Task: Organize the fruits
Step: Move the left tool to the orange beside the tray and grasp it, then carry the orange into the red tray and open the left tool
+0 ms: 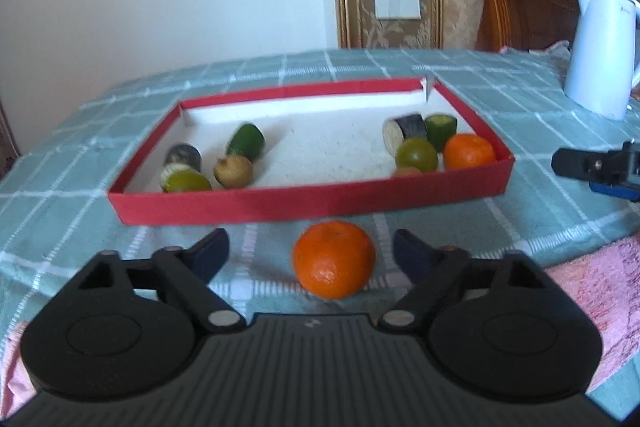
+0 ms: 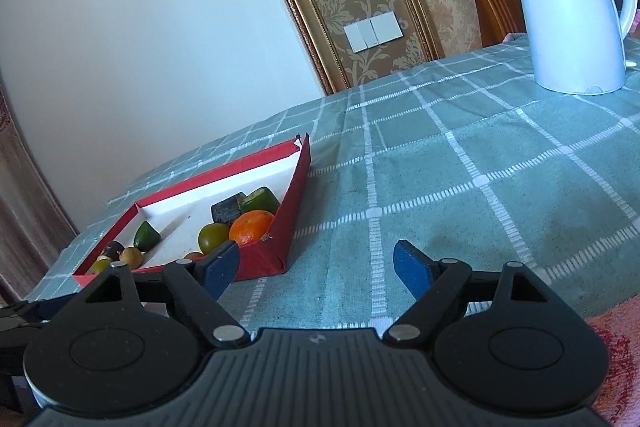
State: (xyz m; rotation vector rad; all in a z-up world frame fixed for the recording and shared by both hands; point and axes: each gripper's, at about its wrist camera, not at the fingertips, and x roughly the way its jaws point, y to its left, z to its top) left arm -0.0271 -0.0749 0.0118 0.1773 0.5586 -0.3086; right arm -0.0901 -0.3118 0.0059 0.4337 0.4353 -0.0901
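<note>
Green checked cloth covers the bench (image 1: 500, 87). My left gripper (image 1: 310, 253) has its fingers apart around an orange (image 1: 334, 259), not touching it, just in front of the red tray (image 1: 312, 203). My right gripper (image 2: 316, 267) is apart too, holding nothing, near the tray's corner.

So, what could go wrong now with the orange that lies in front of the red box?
1. The orange is round and sits loose between the open left claw; an uneven close may roll it away.
2. The red box wall stands just behind it, so pushing forward could shove the box.
</note>
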